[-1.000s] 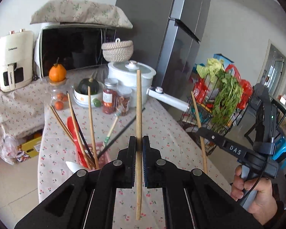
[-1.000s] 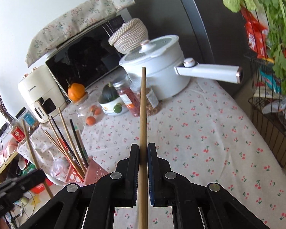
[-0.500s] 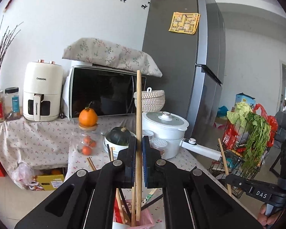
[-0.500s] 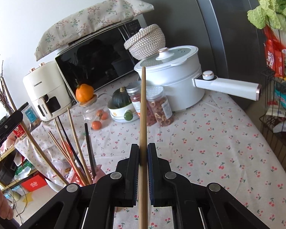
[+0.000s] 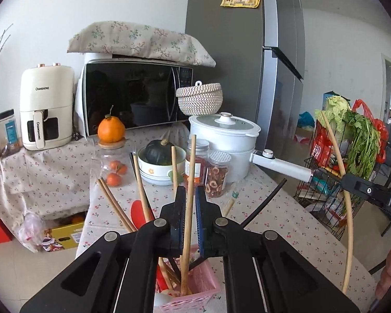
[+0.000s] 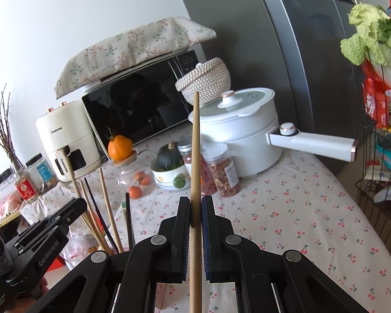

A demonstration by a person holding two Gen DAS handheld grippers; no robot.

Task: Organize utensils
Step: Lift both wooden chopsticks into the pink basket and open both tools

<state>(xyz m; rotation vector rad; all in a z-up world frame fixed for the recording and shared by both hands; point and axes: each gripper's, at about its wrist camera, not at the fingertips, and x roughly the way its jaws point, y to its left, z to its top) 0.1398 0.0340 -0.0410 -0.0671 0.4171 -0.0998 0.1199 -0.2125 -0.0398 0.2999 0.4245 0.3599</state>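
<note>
My left gripper is open, its jaws slightly apart around a wooden chopstick that leans free with its lower end in the pink utensil basket. The basket holds several more chopsticks and a red utensil. My right gripper is shut on another wooden chopstick held upright over the table; it shows at the right of the left wrist view. The left gripper's body shows at the lower left of the right wrist view, next to the standing chopsticks.
On the cherry-print tablecloth stand a white pot with a long handle, two spice jars, a bowl with a dark squash and a jar topped by an orange. A microwave, air fryer and fridge stand behind. A wire rack with greens is at the right.
My left gripper has lowered its chopstick into the pink basket and opened; the stick now leans free. My right gripper has kept its chopstick and shifted slightly.
</note>
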